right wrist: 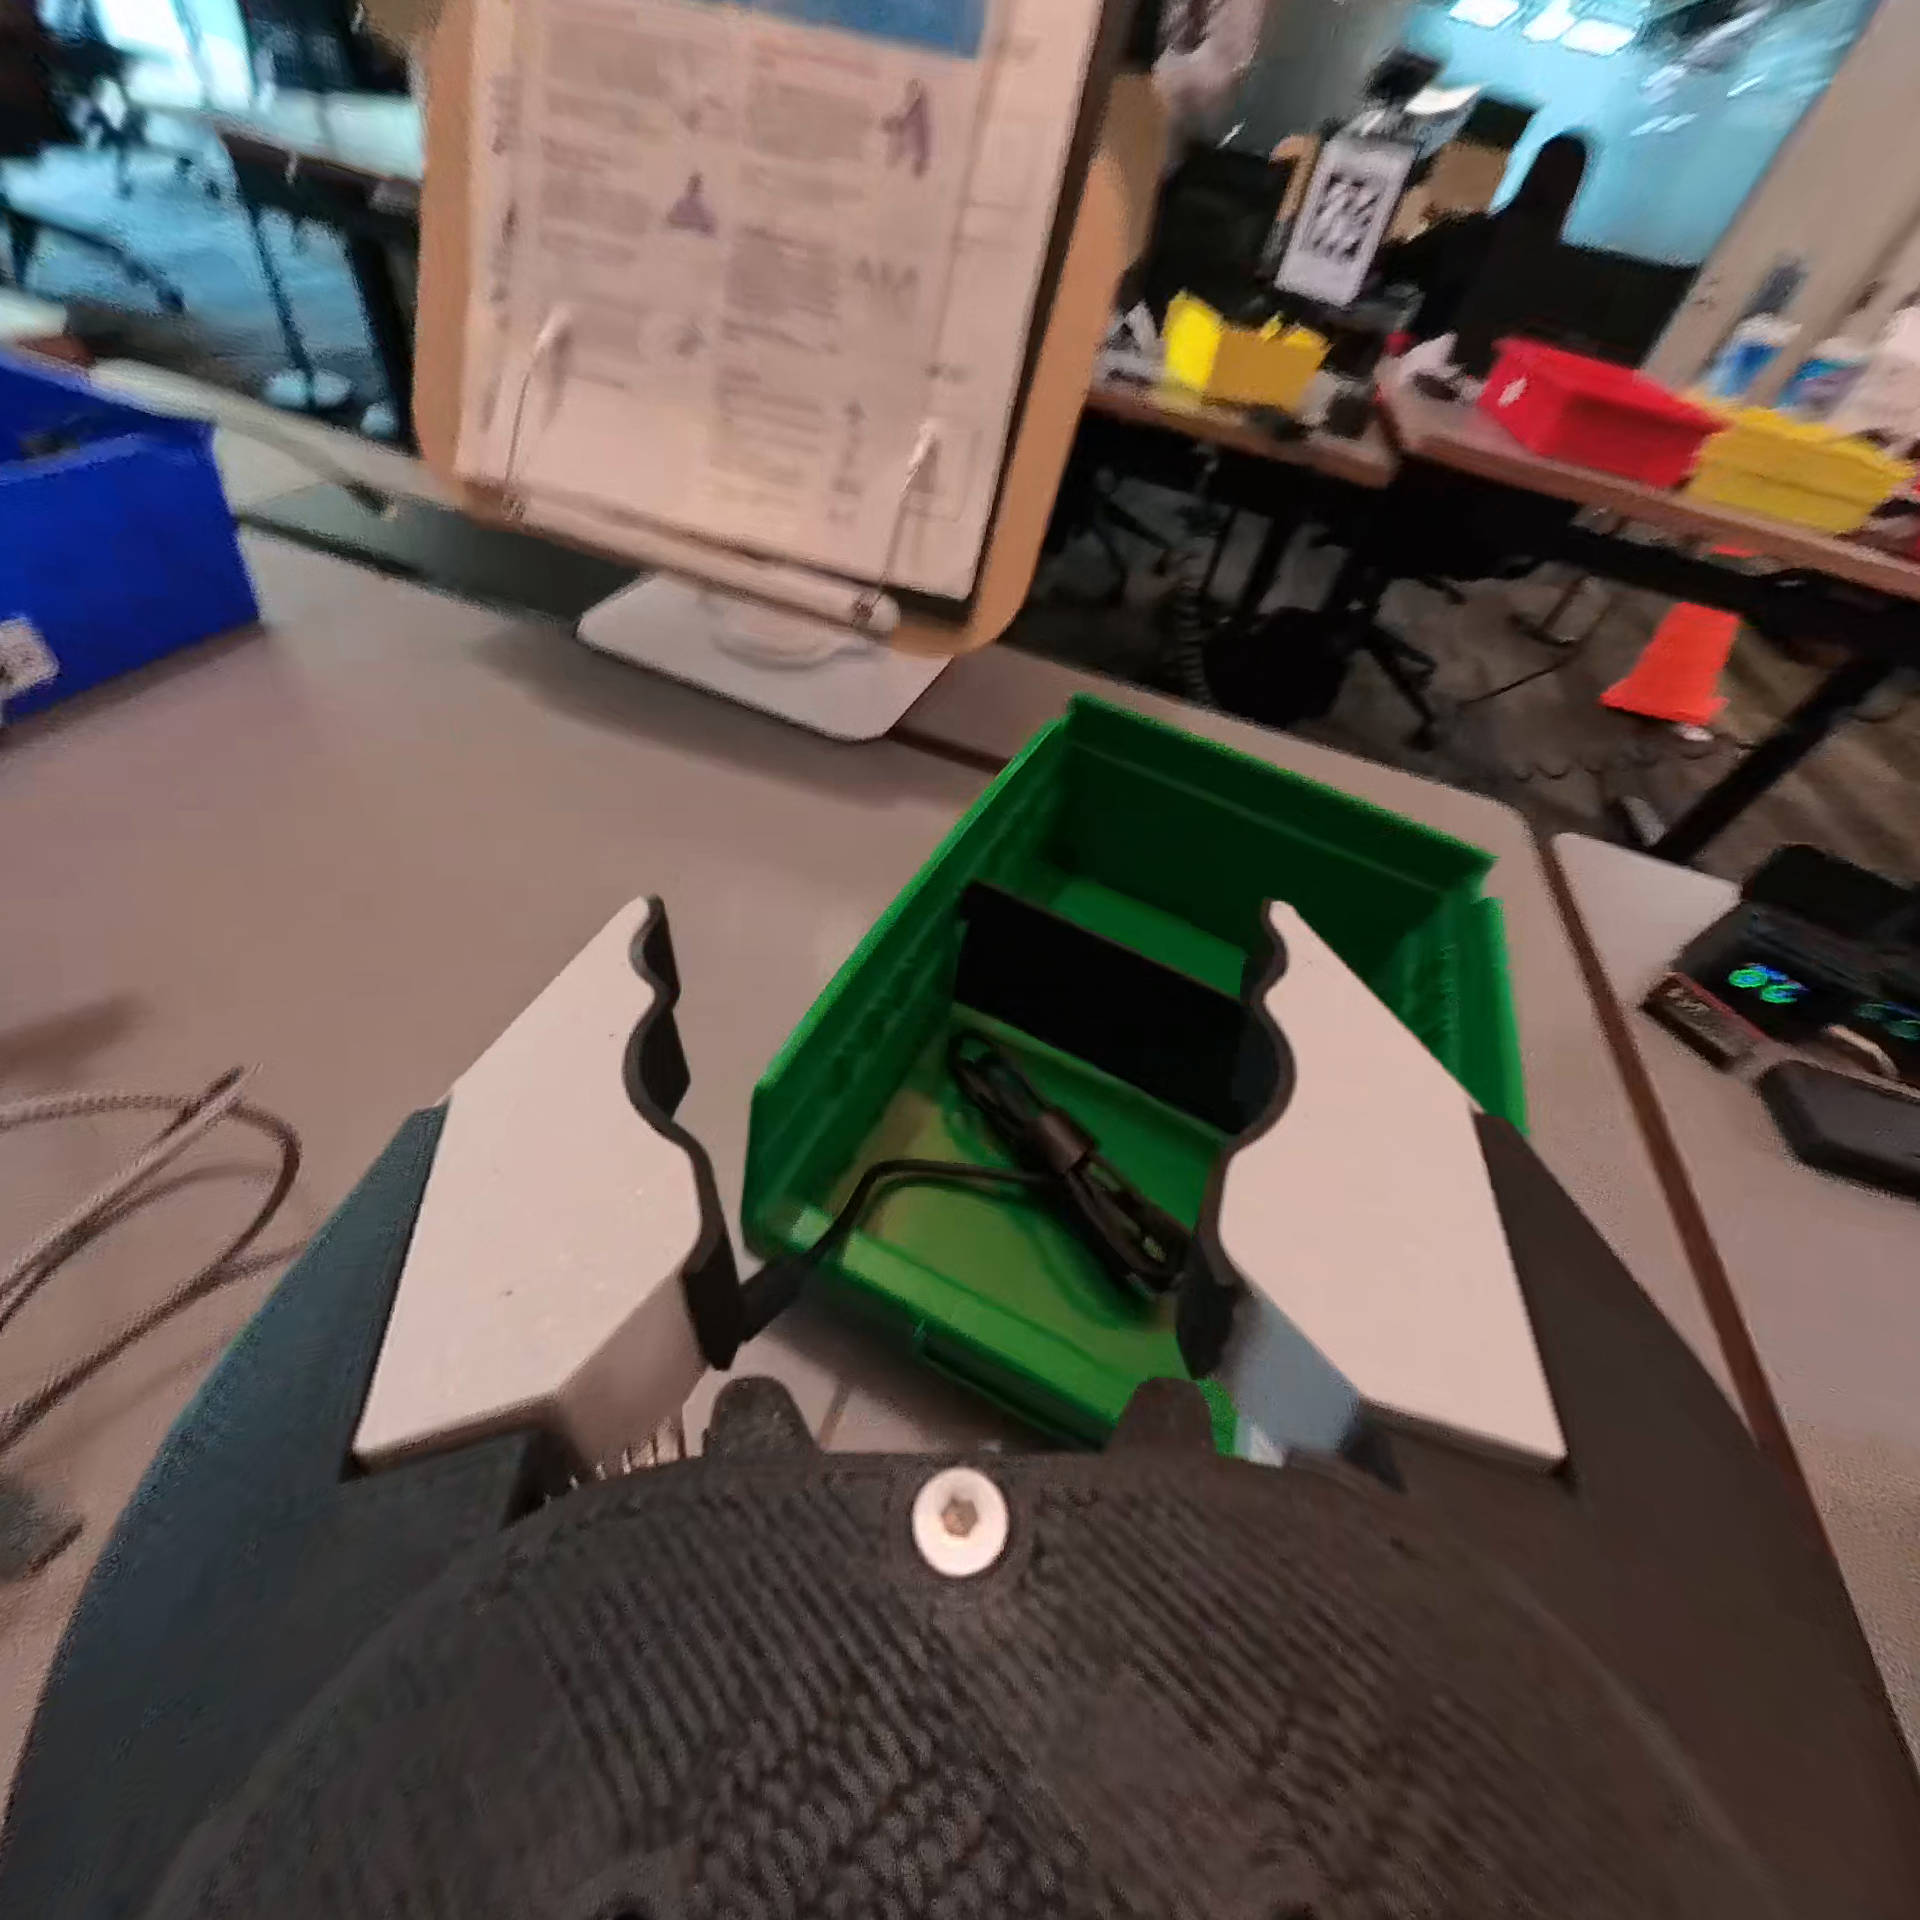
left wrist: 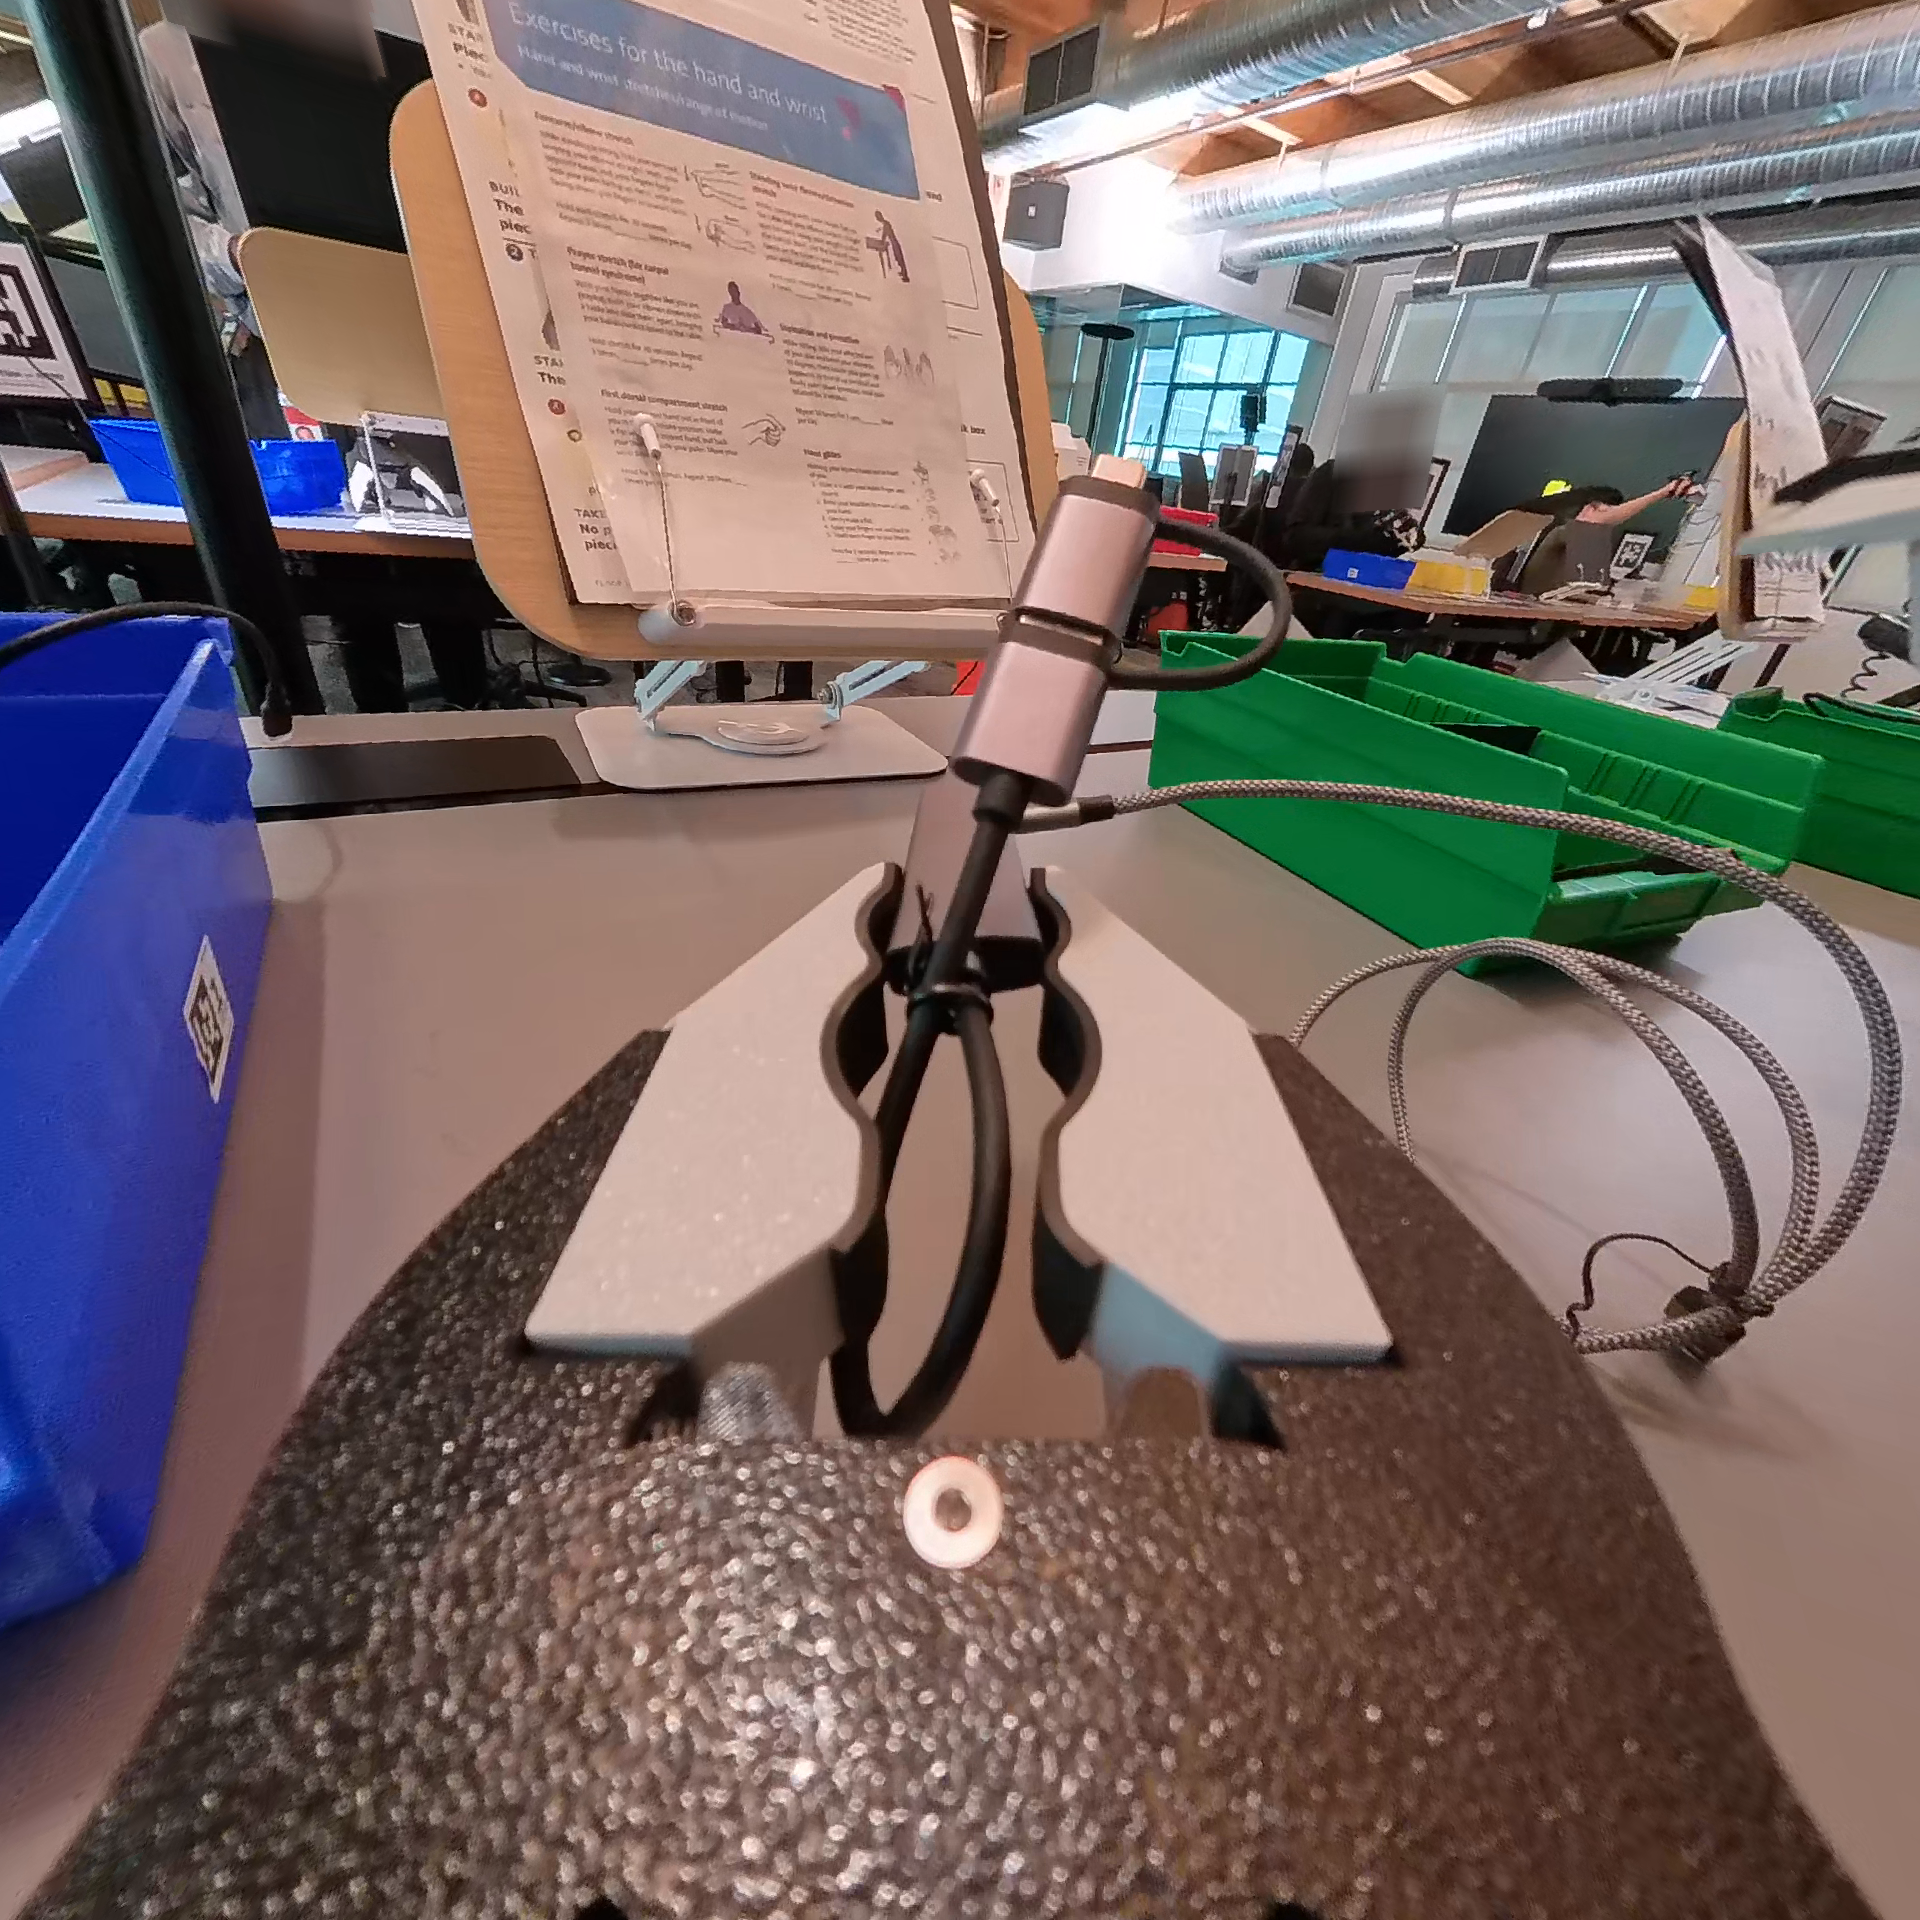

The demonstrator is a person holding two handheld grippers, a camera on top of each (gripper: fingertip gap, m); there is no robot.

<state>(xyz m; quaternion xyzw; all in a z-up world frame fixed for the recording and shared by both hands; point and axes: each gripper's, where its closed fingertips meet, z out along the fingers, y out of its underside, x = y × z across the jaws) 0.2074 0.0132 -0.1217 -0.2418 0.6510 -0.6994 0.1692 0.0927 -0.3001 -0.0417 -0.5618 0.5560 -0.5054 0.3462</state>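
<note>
My left gripper is shut on a grey metal adapter that sticks up and tilts to the right above the table. The adapter's short black cable loops back between the fingers. A grey braided cable runs from the adapter's base and coils on the table to the right. My right gripper is open and empty, just above the near end of a green bin. That bin has a black divider and a coiled black cable in its near compartment.
A blue bin stands at the left. A document stand with printed sheets is behind. Green bins sit at the right. In the right wrist view, black devices lie on the neighbouring table and the braided cable lies at the left.
</note>
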